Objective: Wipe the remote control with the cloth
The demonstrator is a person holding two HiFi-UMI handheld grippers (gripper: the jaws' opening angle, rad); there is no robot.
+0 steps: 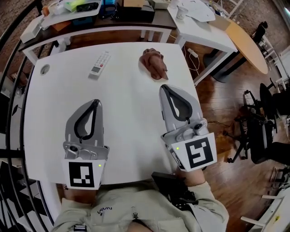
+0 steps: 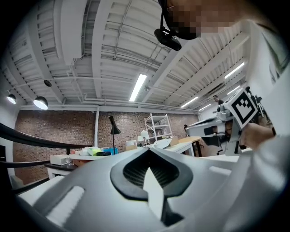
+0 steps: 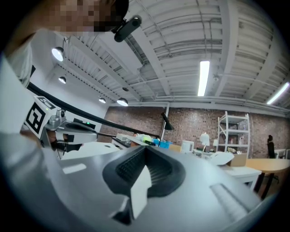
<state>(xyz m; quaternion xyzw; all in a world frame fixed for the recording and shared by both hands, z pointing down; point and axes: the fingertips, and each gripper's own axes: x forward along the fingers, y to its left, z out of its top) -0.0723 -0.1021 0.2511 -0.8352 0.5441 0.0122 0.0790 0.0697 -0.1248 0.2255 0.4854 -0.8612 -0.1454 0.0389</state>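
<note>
A white remote control (image 1: 99, 65) lies on the far left part of the white table (image 1: 131, 104). A crumpled reddish-brown cloth (image 1: 154, 63) rests to its right, near the far edge. My left gripper (image 1: 96, 102) sits low over the near left of the table, shut with nothing in it, well short of the remote. My right gripper (image 1: 164, 87) is shut and empty too, a short way in front of the cloth. In the left gripper view the shut gripper (image 2: 147, 152) fills the lower frame; the right gripper (image 3: 146, 149) does the same in its own view.
A round grommet (image 1: 45, 69) sits in the table's far left corner. A cluttered desk (image 1: 90, 13) stands beyond the table, another white desk (image 1: 204, 27) at the back right. Black railing bars (image 1: 9, 90) run along the left. Office chairs (image 1: 263, 122) stand on the wooden floor to the right.
</note>
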